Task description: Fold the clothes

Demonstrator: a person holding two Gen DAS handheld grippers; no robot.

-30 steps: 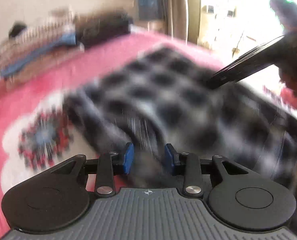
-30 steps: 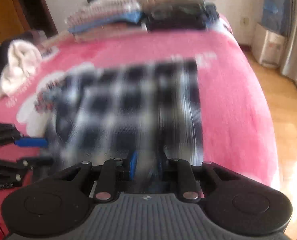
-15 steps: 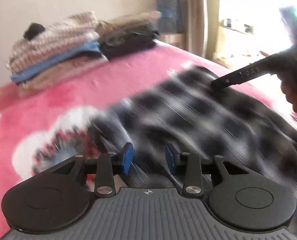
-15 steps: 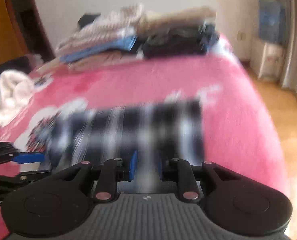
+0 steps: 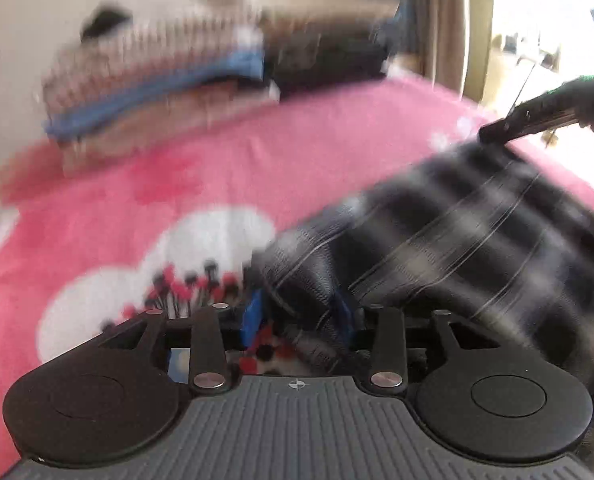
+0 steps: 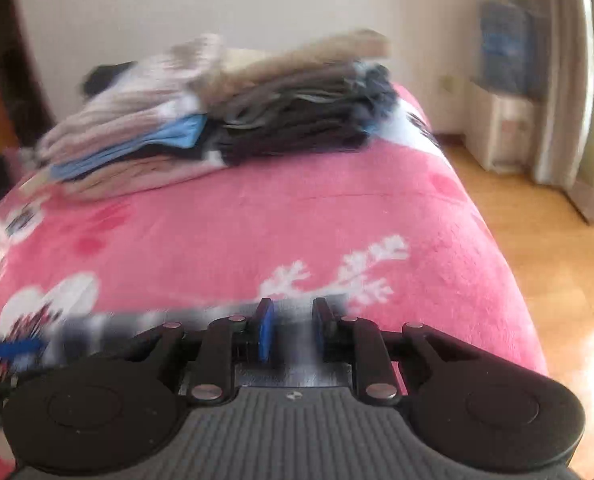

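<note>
Left wrist view: left hand-held gripper (image 5: 299, 318) clamped on edge of plaid shirt (image 5: 477, 248), lower centre; shirt spreads toward right of frame over pink bed (image 5: 217, 184). Right hand-held gripper (image 6: 291, 330) pinches the blurred opposite edge, bottom centre. Looks mid-fold; next move needs both edges carried over together and laid flat

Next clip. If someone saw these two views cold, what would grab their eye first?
The pink floral blanket fills both views, with a black-and-white checked garment stretched across its near side. The left gripper and the right gripper each pinch an edge of that cloth, though blur hides detail. At the far end by the wall sits a stack of folded clothes.
</note>
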